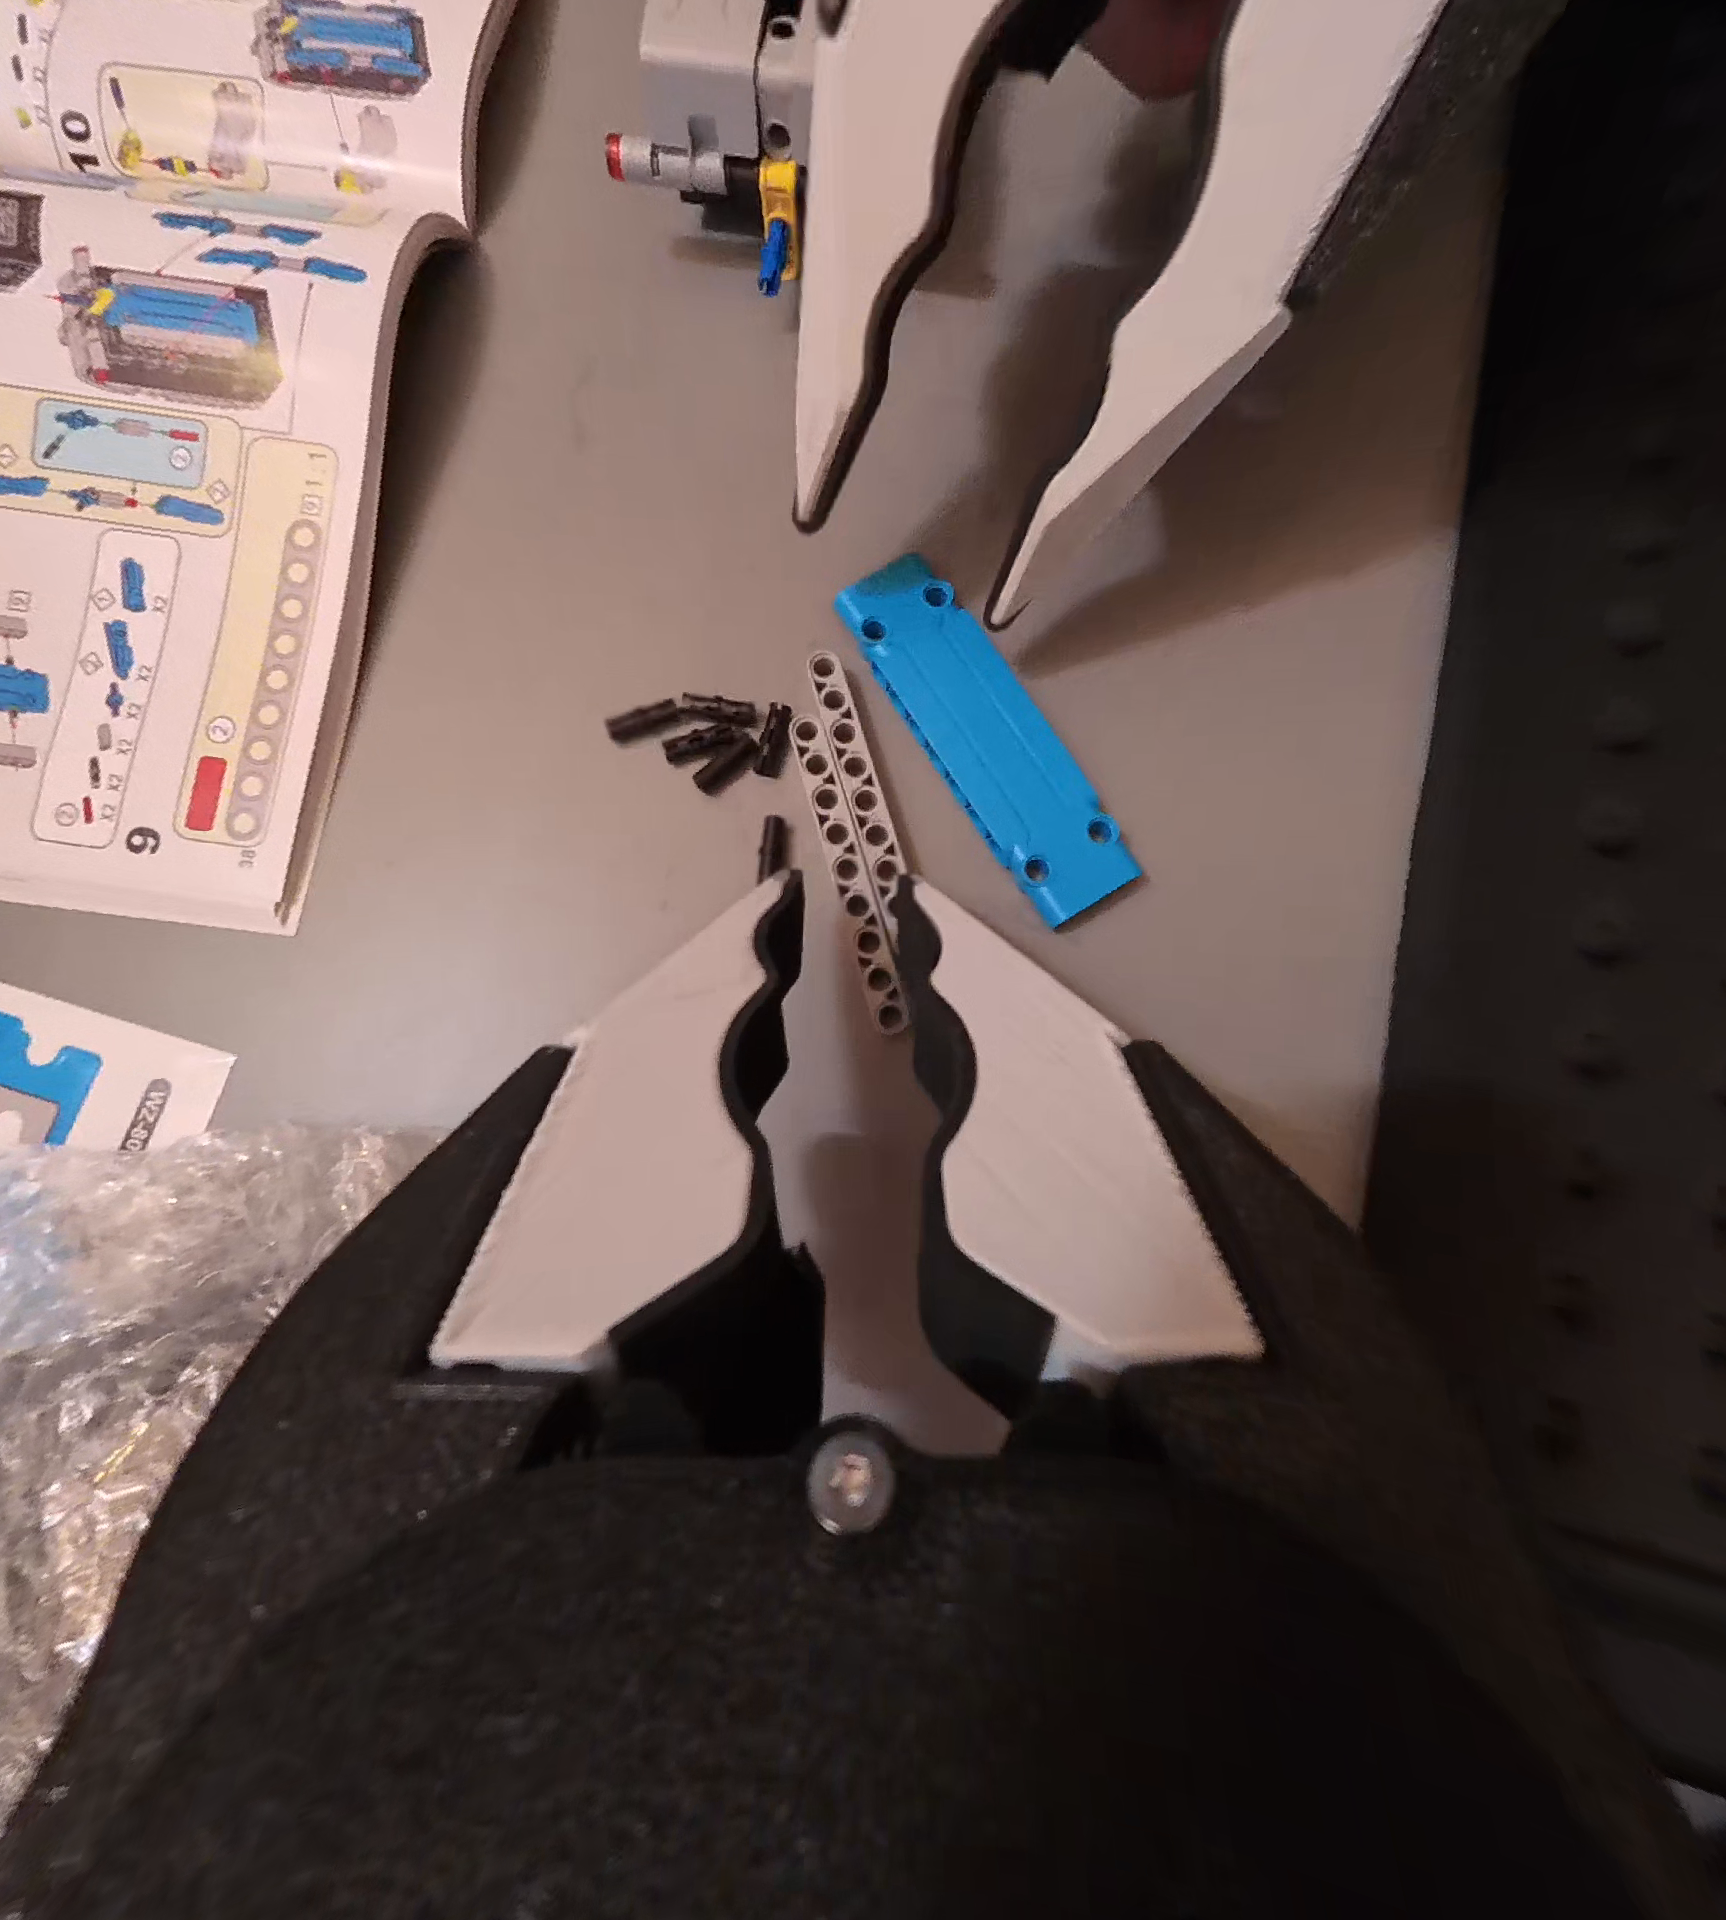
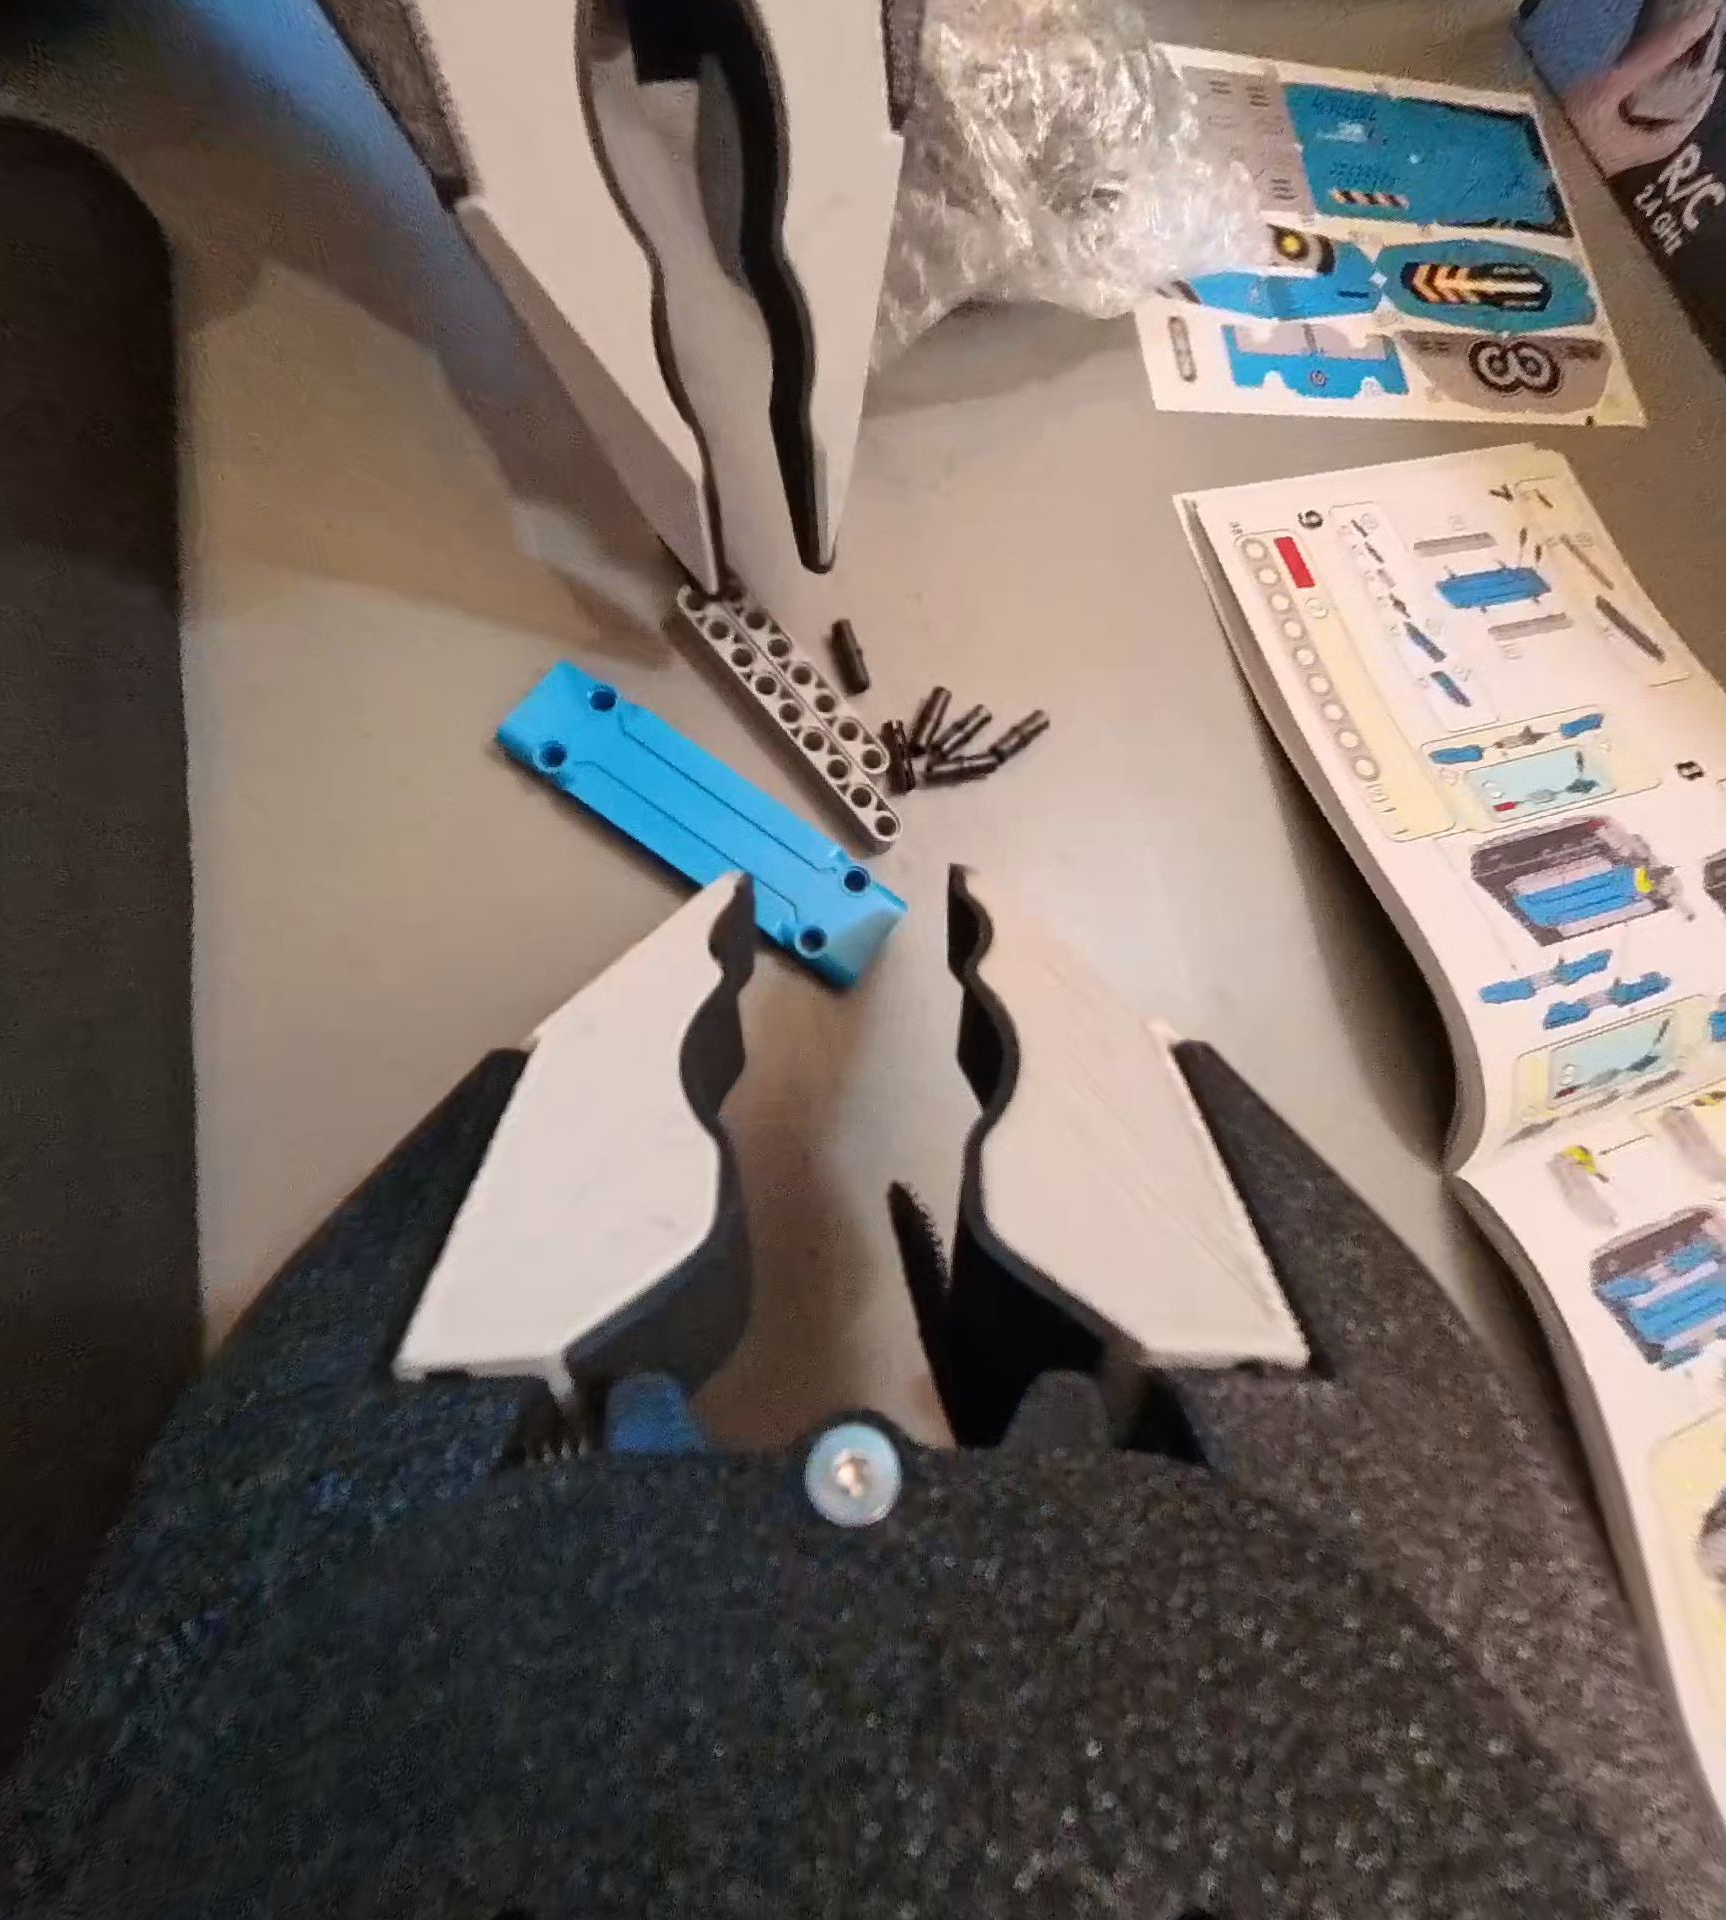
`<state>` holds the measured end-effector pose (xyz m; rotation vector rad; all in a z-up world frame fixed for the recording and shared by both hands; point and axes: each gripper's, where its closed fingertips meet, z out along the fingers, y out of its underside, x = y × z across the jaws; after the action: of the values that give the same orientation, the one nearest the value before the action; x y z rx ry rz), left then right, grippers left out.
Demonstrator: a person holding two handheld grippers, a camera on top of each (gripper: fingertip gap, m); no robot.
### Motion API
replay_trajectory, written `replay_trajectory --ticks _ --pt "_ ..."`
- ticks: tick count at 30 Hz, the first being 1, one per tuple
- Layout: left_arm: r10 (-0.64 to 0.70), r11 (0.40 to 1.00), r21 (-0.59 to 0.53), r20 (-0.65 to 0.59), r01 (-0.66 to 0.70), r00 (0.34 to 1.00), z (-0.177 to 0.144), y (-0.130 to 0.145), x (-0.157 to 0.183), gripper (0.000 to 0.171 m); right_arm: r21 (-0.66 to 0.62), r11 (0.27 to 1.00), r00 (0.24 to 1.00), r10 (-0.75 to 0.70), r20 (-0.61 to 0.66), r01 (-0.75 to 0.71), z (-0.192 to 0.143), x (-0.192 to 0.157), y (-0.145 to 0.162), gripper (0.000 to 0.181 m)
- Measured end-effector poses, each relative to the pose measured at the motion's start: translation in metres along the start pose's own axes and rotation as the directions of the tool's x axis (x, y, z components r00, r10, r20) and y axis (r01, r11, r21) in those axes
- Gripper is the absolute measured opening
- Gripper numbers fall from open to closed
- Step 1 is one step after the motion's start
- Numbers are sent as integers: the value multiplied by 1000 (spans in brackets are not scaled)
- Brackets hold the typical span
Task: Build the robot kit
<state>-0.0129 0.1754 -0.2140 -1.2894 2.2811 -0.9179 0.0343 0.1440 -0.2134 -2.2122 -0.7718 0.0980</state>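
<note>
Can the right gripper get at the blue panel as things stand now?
Probably yes. The right gripper is open, and the blue panel lies flat on the table just past its fingertips, one end beside a fingertip. Nothing covers it; the grey beams lie alongside, farther out.

The left gripper (image 1: 846, 883) points down with its two fingers a little apart, and the right gripper (image 2: 843, 878) faces it from the far side with its fingers wider apart.
</note>
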Motion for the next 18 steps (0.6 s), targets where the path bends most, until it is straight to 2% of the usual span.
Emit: replay_trajectory --ticks 2,4,7,10,13,15,18 --pt "0 1000 23 -7 0 1000 -2 -4 2 17 26 998 998 58 7 -58 -2 3 -5 33" --pt "-14 998 57 6 14 1000 -6 -11 -1 17 45 990 990 137 -42 -135 -6 18 -7 32" --pt "-83 988 141 121 66 989 -14 -24 -28 18 75 971 966 235 -112 -228 -15 41 -6 32" --pt "-226 946 284 234 156 946 -25 -38 -62 18 116 950 936 308 -170 -291 -26 62 -3 32" --pt "-322 908 360 270 215 908 -26 -37 -82 18 186 928 912 357 -201 -323 -43 79 -4 32" --pt "-348 900 373 296 228 889 -24 -32 -92 18 232 914 896 382 -225 -332 -56 92 -4 32" --pt "-375 886 384 268 259 887 -19 -28 -95 18 269 903 886 399 -234 -336 -64 104 1 30"
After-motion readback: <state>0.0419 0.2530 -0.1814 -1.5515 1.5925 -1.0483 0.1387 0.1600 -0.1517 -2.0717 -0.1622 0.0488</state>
